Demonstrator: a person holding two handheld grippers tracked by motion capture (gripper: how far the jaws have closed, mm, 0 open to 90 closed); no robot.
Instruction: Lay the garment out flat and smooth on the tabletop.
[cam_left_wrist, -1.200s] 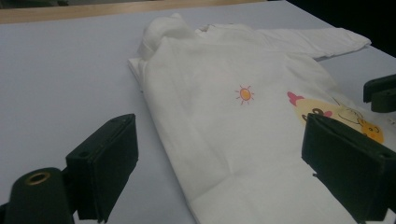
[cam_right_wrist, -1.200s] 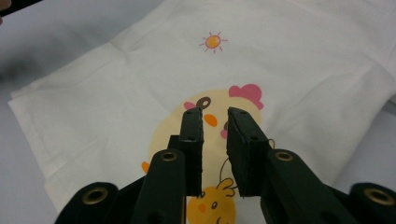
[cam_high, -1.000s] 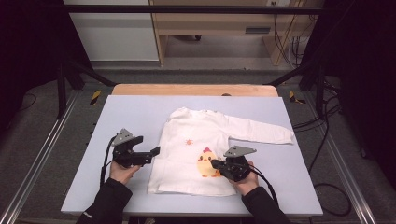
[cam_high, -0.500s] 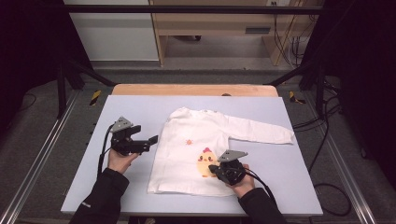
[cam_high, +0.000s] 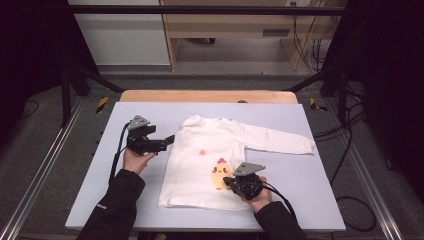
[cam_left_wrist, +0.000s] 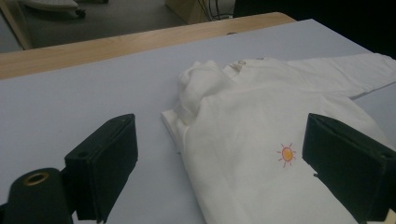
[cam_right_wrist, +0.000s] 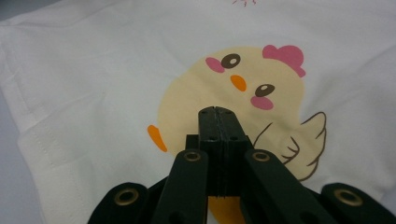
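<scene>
Shirt (cam_high: 210, 160) flat on table (cam_high: 125, 200), left tool (cam_left_wrist: 224, 168) jaws apart, right tool (cam_right_wrist: 218, 112) pressed together over chick print (cam_right_wrist: 243, 107).

Lilac table (cam_high: 125, 195); white shirt (cam_high: 200, 165) lying flat.

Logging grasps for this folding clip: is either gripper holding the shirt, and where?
Nothing is held: left gripper is open beside the shirt; right gripper is shut, empty, over its chick print.

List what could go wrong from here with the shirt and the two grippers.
The left gripper is open beside the white shirt, aimed at its bunched, folded-in sleeve; closing there may catch several layers at once. The right gripper is shut, its tip over the chick print; whether it pinches cloth is unclear, so a pull may drag the shirt askew or slip off.
</scene>
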